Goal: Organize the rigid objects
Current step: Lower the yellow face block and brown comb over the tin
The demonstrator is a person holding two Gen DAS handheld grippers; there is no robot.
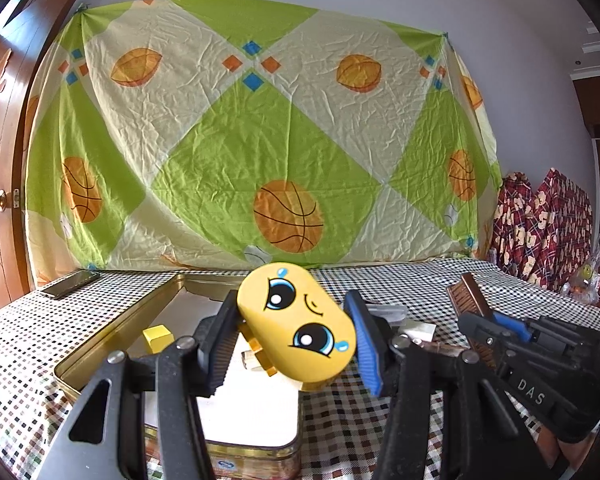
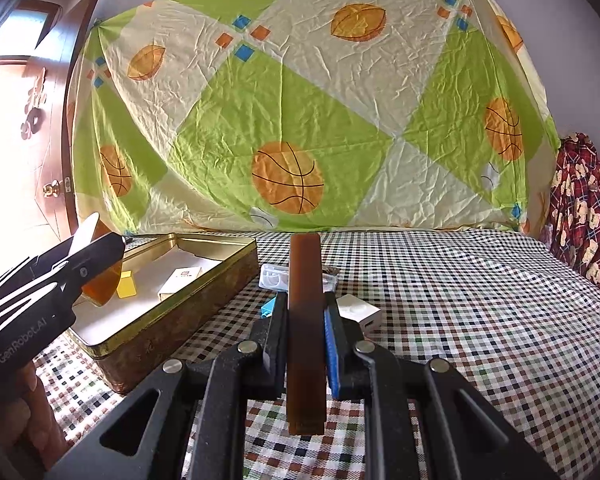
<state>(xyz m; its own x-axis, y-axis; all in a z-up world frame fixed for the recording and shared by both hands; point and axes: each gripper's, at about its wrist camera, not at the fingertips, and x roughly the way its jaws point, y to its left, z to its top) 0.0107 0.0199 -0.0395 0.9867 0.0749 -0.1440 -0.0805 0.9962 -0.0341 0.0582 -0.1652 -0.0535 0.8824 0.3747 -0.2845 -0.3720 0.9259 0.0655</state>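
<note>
Through the left wrist camera, my left gripper point(image 1: 296, 336) clamps the yellow case point(image 1: 296, 326) over the tin point(image 1: 112, 344); it looks smooth and light, best pinched across its flat sides. Through the right, my right gripper point(image 2: 305, 328) squeezes the stiff brown comb point(image 2: 306, 328) right of the tin point(image 2: 172, 320).

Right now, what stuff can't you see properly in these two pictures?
- Left wrist view: the tin box's near inside is hidden by the left gripper and the yellow face case it holds.
- Left wrist view: the small tan thing under the case is mostly covered.
- Right wrist view: the brown bar in the right gripper hides part of the white items behind it.
</note>
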